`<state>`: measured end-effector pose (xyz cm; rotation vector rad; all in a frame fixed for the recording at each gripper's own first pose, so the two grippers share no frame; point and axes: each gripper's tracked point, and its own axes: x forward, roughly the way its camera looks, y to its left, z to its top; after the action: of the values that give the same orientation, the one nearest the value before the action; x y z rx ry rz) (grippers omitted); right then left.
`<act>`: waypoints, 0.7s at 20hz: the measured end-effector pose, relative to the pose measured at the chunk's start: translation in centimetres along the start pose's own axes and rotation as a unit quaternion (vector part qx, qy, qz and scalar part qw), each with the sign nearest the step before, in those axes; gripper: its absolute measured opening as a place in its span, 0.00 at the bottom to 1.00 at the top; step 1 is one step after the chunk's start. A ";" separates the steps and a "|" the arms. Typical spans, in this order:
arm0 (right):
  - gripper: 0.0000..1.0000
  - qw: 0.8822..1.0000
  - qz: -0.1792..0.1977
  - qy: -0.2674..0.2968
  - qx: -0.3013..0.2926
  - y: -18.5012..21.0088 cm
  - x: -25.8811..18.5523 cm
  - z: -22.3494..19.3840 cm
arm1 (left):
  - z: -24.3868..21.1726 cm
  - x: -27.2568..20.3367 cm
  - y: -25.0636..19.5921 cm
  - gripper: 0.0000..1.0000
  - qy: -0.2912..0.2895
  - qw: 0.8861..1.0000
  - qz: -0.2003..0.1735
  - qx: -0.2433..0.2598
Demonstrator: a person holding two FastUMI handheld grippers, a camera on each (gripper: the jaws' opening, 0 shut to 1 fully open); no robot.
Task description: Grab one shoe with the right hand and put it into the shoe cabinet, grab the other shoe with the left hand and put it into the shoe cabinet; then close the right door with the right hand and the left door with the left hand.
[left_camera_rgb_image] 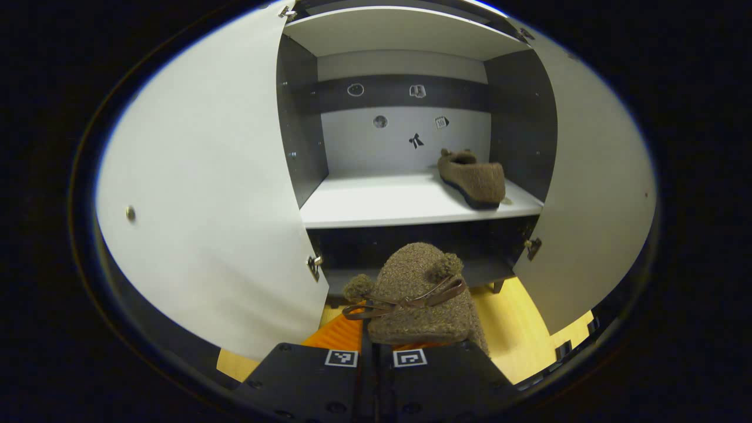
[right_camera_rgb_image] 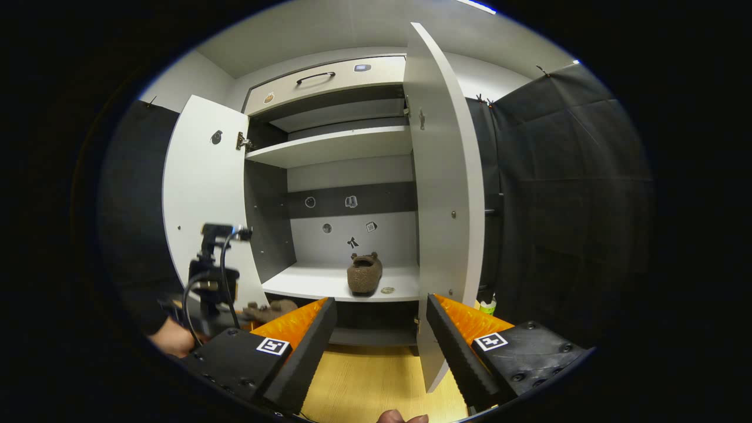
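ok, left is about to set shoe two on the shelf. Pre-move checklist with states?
1. Fuzzy brown slipper with leather bow held in left gripper: ok, jaws closed on it.
2. White cabinet doors open, left door and right door: ok.
3. Free space on white shelf left of the first brown slipper: ok.
4. First slipper fully on shelf: ok.
5. Right gripper out of the way, jaws open and empty: ok.
6. Slipper's sole clearing shelf edge: cannot tell.
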<state>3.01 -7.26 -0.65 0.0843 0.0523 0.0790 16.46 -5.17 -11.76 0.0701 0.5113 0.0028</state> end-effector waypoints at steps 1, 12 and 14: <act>0.98 1.000 -0.003 -0.001 0.000 -0.4 -0.1 0.0 | 1.9 0.3 0.2 0.08 -0.010 1.000 0.006 0.003; 0.98 0.999 -0.039 0.004 0.016 -6.0 -1.1 -1.3 | 13.6 11.4 0.2 0.08 -0.012 0.999 0.032 0.003; 0.98 0.999 -0.044 0.011 0.018 -6.9 -1.3 -1.7 | 15.0 14.1 0.7 0.08 -0.009 0.999 0.044 0.001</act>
<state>2.14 -14.10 -2.91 0.1173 0.0793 -0.0094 36.13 -5.22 -5.57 0.0945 0.4906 0.0884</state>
